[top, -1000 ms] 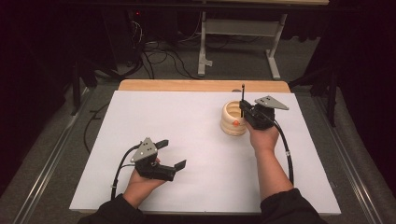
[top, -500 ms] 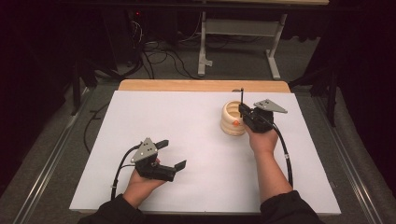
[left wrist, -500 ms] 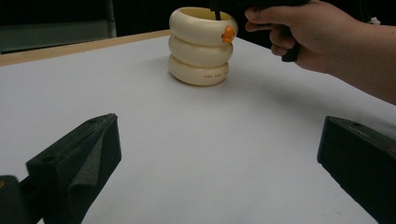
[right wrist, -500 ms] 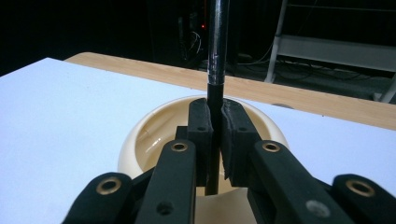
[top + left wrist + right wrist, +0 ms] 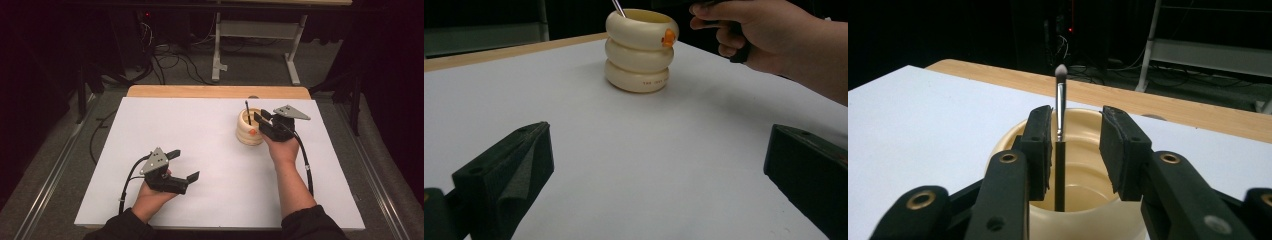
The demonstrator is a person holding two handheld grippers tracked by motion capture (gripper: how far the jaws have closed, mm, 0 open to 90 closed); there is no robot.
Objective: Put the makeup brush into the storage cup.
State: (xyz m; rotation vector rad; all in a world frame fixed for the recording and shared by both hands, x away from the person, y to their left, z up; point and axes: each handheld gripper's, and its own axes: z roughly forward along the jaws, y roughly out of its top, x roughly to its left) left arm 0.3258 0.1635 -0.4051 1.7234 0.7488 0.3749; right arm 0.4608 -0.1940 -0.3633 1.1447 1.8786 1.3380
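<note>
A cream holder (image 5: 249,131), shaped like three stacked rings with a small orange spot near its rim, stands on the white desk (image 5: 200,130) toward the far edge and somewhat right of the middle. A thin brush (image 5: 1060,125) stands in it nearly upright, dark handle down inside the holder and pale tip up (the tip rises well above the rim). The right gripper (image 5: 1075,145) hangs just over the holder's near right rim, its jaws on either side of the brush; they have just been opening, and in the right gripper view the brush stands free between them, close to the left pad with a clear gap to the other, so the grip is released. The person's right hand (image 5: 282,147) sits just beside the holder on its right. The left gripper (image 5: 182,165) lies near the desk's front edge, left of the middle and well apart from the holder, with its jaws spread wide and nothing between them; in the left gripper view they frame bare desk, with the holder farther off.
</note>
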